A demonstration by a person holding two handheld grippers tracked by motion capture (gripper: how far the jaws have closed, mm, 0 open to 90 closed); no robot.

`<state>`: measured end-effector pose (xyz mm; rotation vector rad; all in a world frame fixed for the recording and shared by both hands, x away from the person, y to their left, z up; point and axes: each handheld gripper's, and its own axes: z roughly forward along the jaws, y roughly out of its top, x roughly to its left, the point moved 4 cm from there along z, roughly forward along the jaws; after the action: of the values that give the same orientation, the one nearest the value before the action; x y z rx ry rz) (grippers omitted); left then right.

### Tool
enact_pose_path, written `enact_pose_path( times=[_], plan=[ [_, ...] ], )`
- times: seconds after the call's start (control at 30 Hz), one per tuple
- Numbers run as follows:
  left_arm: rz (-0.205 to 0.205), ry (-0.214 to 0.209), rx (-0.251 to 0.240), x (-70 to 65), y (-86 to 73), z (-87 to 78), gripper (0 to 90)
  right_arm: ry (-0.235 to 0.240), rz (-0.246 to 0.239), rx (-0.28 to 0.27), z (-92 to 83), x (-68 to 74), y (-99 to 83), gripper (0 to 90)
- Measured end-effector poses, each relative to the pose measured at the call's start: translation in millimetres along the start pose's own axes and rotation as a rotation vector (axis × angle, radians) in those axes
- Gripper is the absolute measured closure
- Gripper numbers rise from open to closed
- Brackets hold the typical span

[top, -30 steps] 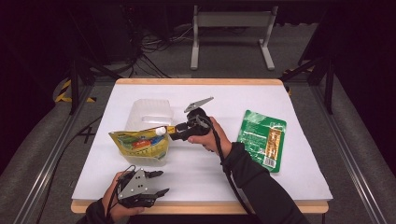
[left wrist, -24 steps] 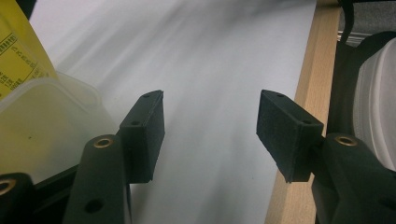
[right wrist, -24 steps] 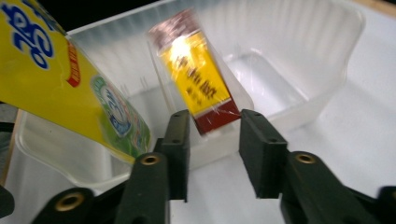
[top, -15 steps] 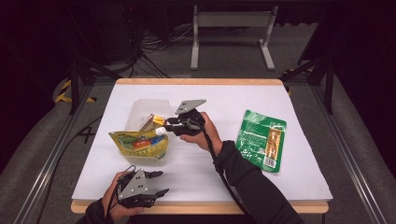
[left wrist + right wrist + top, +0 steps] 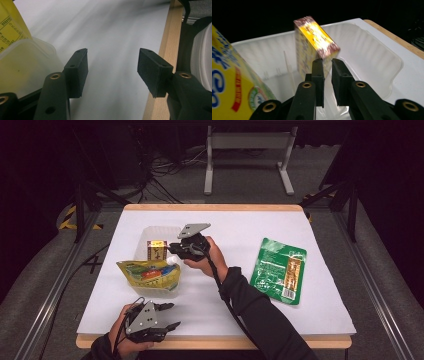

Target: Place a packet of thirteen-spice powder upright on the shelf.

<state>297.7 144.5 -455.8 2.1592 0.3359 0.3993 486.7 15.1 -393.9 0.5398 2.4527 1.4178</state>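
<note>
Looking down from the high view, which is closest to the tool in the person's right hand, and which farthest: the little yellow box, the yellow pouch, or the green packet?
From the right tool:
1. Small yellow and brown cardboard box, just to its left, standing in the clear plastic tray.
2. Yellow printed pouch, below and left, lying over the tray's near end.
3. Green foil packet, far off on the table's right side.
</note>
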Motion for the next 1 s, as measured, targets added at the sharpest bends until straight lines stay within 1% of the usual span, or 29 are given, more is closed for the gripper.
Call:
enact_pose_path(
  times=[0.07, 0.17, 0.27, 0.4, 0.63, 0.67, 0.7, 0.73, 0.8, 0.83, 1.0],
  plan=[
    [-0.005, -0.004, -0.001, -0.3, 0.0, 0.7, 42.4, -0.024, 0.005, 0.002, 3.3, -2.1, -2.2, 86.1],
    [-0.002, -0.010, -0.003, -0.8, 0.1, 0.8, 42.4, -0.005, 0.030, -0.011, 3.5, -2.7, -4.0, 85.4],
    [-0.004, -0.006, -0.001, 0.2, 0.0, 1.0, 42.3, -0.002, 0.029, -0.009, 0.7, -1.2, -6.9, 82.3],
    [-0.003, 0.004, -0.001, 1.0, 0.5, 0.3, 42.3, -0.010, 0.036, -0.003, -5.6, -2.1, -12.7, 76.8],
    [-0.008, 0.009, 0.006, 1.6, 0.5, 2.2, 42.4, -0.036, 0.049, 0.009, -19.0, -6.0, -18.3, 68.6],
    [-0.002, 0.009, 0.004, 1.7, 1.0, 2.2, 42.4, -0.039, 0.050, 0.006, -20.6, -6.5, -18.5, 68.5],
    [-0.004, 0.009, 0.005, 1.7, 1.1, 2.4, 42.4, -0.048, 0.050, 0.009, -23.6, -7.1, -18.8, 67.6],
    [-0.007, 0.011, 0.007, 1.7, 1.0, 2.4, 42.4, -0.053, 0.053, 0.007, -27.2, -7.4, -19.2, 64.3],
    [-0.011, 0.007, 0.005, 1.7, 1.0, 2.5, 42.4, -0.062, 0.052, 0.007, -35.1, -7.9, -20.2, 63.8],
    [-0.014, 0.007, 0.002, 1.6, 1.1, 3.0, 42.4, -0.073, 0.049, 0.005, -41.6, -8.8, -21.2, 63.0],
    [-0.013, 0.006, -0.001, -0.1, 2.6, 4.0, 42.4, -0.099, 0.055, 0.002, -72.0, -14.4, -27.9, 61.2]
  ],
)
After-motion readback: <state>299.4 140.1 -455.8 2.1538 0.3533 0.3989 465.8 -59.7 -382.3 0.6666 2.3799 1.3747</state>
